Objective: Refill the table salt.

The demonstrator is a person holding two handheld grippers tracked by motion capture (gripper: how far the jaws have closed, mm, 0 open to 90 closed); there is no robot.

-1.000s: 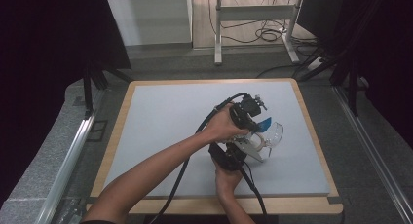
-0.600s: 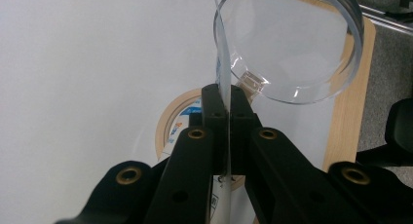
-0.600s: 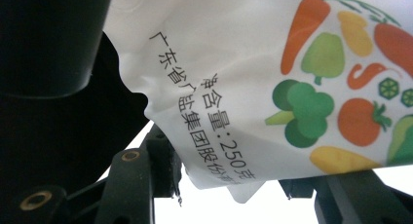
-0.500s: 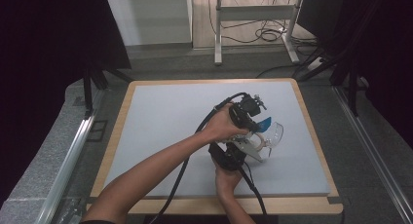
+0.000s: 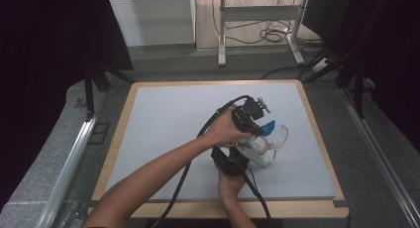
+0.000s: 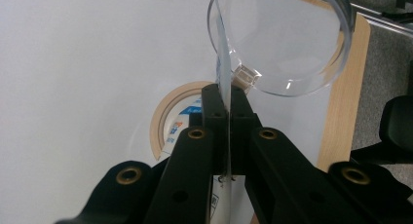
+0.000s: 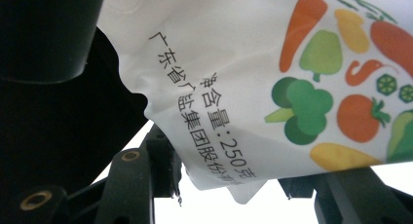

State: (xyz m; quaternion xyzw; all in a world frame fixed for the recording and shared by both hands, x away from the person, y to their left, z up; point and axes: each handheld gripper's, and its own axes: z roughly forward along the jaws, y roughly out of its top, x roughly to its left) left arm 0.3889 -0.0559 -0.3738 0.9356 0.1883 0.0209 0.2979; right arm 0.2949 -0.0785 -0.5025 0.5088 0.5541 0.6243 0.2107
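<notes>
Here, the left gripper (image 6: 227,109) has its jaws pinched tight on the thin wall of a clear plastic container (image 6: 287,44), held just above a roll of tape (image 6: 163,124) that lies flat on the grey mat (image 5: 163,119). Beside the container, the right gripper (image 7: 229,185) clasps a white printed pouch (image 7: 253,83) between half-parted jaws, and the pouch blocks that gripper's view.

Bare forearms, no sleeves, enter from the bottom of the high view. Each hand carries a black gripper, the left gripper (image 5: 257,120) and the right gripper (image 5: 236,157), trailing thick black cables. Brass-coloured screw rings stud the black jaw arms.
</notes>
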